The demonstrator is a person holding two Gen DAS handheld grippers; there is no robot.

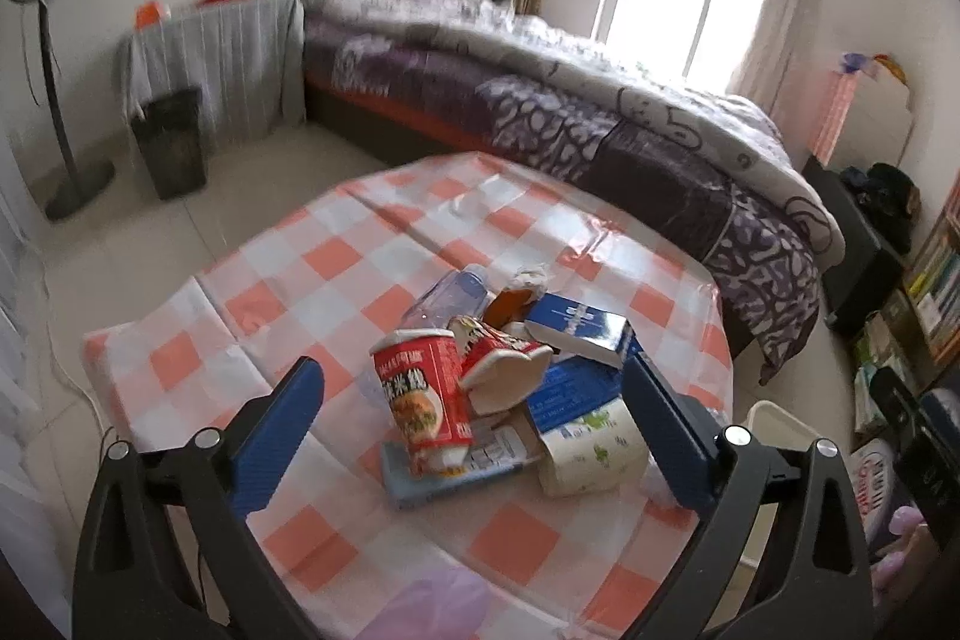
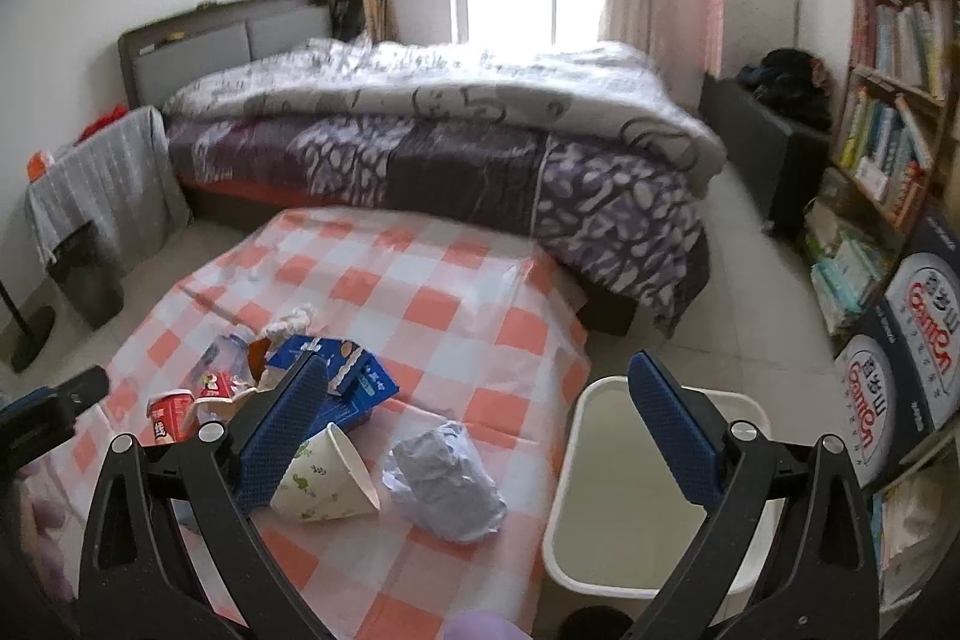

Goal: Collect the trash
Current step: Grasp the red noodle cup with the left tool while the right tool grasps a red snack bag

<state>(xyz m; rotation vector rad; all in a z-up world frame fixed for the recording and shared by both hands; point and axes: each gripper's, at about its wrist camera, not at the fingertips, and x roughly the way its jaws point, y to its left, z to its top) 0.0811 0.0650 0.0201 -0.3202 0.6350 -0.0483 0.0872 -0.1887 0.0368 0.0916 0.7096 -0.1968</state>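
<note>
Right wrist view shows the white bin (image 2: 606, 550) standing on the floor just beside the right edge of the tabletop (image 2: 480, 280); what shows of its inside looks bare, so by my reading the collecting has hardly begun or not begun at all. All the trash seen is on the checked cloth: a crumpled grey plastic bag (image 2: 447, 484) near the bin side, a paper cup (image 2: 324, 478) lying on its side next to it, and further left a heap with blue cartons (image 2: 354, 376), a red instant-food cup (image 2: 174, 415) and a clear plastic bottle (image 2: 219, 349).

Left wrist view has the same heap close up: the red instant-food cup (image 1: 423, 400) tilted on a flat packet, a crushed red cup (image 1: 504, 370) against it, a blue carton (image 1: 579, 331) behind, the clear bottle (image 1: 450, 295) at the far side.

The left hand-held gripper (image 1: 474, 406) has its jaws spread wide, empty, framing the heap from the near side, the red cup between the pads but untouched. The right hand-held gripper (image 2: 480, 421) is also spread wide and empty, raised above the tabletop's right edge, one finger over the cartons and the other over the bin.
</note>
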